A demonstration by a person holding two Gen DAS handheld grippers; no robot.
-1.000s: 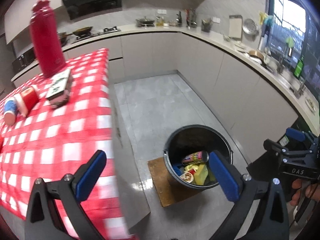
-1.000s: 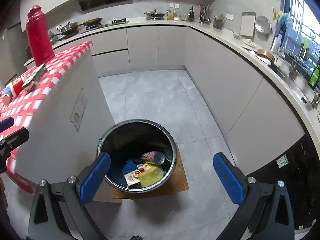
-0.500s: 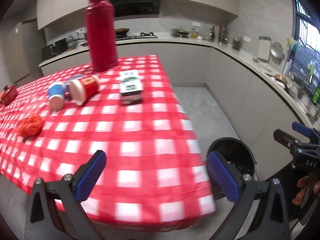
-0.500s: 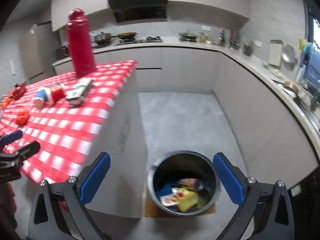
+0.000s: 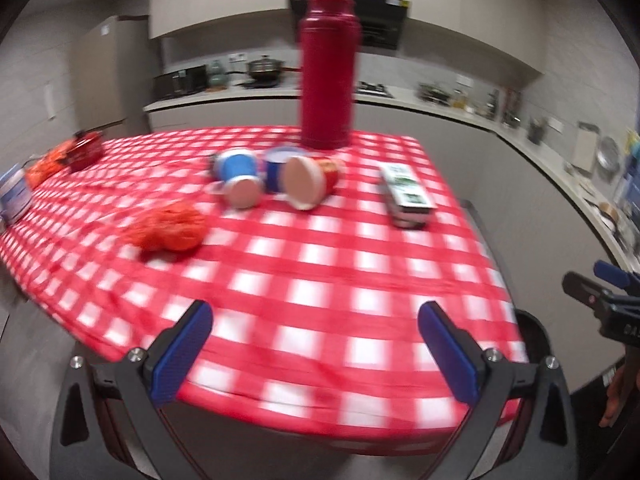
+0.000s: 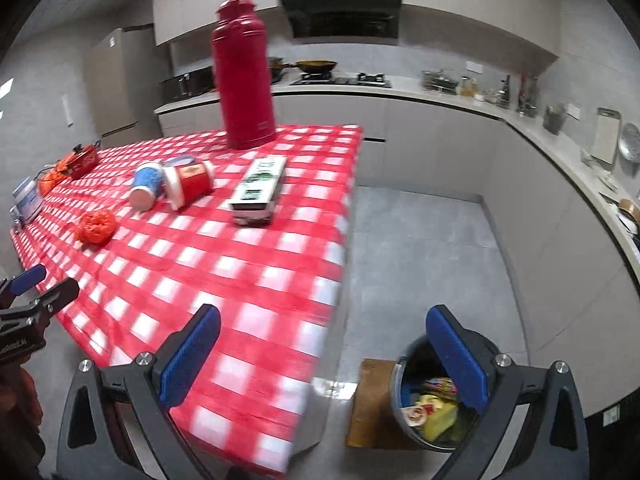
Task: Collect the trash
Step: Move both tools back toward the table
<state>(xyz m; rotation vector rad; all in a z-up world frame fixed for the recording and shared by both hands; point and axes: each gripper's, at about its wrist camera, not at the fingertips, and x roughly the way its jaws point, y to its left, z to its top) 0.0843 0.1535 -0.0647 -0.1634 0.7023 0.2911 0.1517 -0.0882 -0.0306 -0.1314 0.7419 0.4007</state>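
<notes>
Both grippers wide apart, nothing held. Left gripper point(image 5: 316, 354) over near table edge; orange net wad point(image 5: 170, 227) ahead-left, tipped cups point(image 5: 304, 179) straight ahead, carton point(image 5: 407, 196) ahead-right. Right gripper point(image 6: 324, 356): trash bin point(image 6: 428, 412) just below its right finger.

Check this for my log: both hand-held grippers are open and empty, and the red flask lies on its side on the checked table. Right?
Not quite. The red flask stands upright on the table, as the right wrist view shows. The left hand-held gripper and the right hand-held gripper are indeed open and empty.
</notes>
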